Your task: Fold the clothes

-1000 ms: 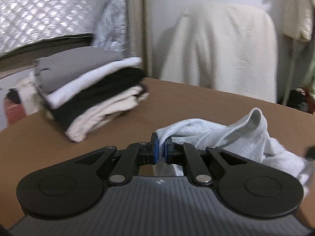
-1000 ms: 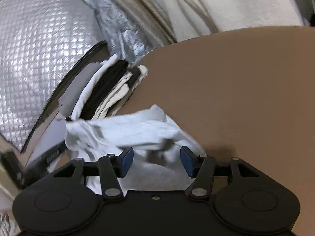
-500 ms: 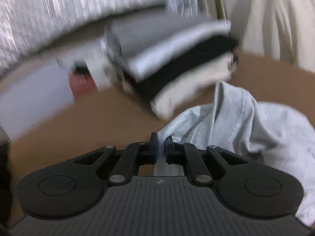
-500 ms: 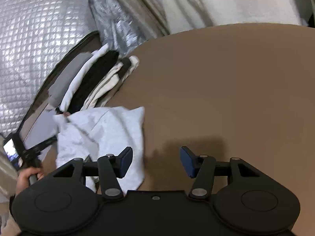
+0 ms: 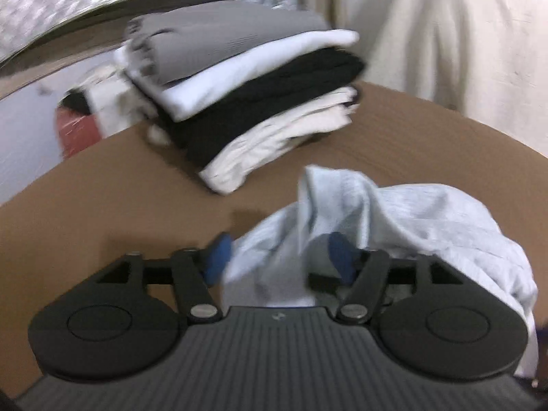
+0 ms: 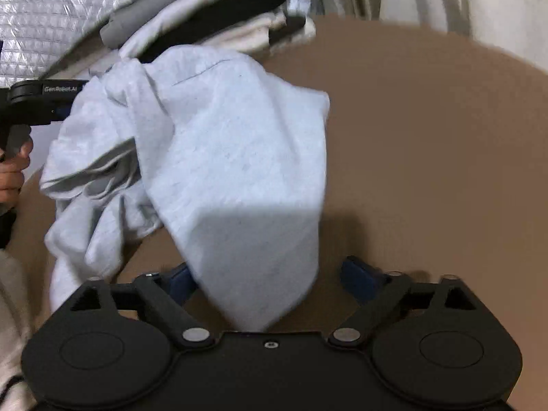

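A crumpled light grey garment (image 5: 411, 212) lies bunched on the brown table (image 5: 102, 198). My left gripper (image 5: 279, 257) is open, with a fold of the garment lying between its blue pads. In the right wrist view the same garment (image 6: 222, 144) spreads from the left toward the middle, and one flap hangs down between the open fingers of my right gripper (image 6: 270, 281). The left gripper's black body (image 6: 37, 102) shows at the garment's far left edge.
A stack of folded clothes (image 5: 246, 78), grey, white, black and cream, sits at the table's back left; it also shows in the right wrist view (image 6: 212, 10). A cream cloth over a chair (image 5: 462, 34) stands behind the table. Quilted silver sheeting (image 6: 44, 13) lines the left.
My left gripper was shut on the garment's edge and is now open. The garment has shifted toward my right gripper, so a flap now lies between its fingers.
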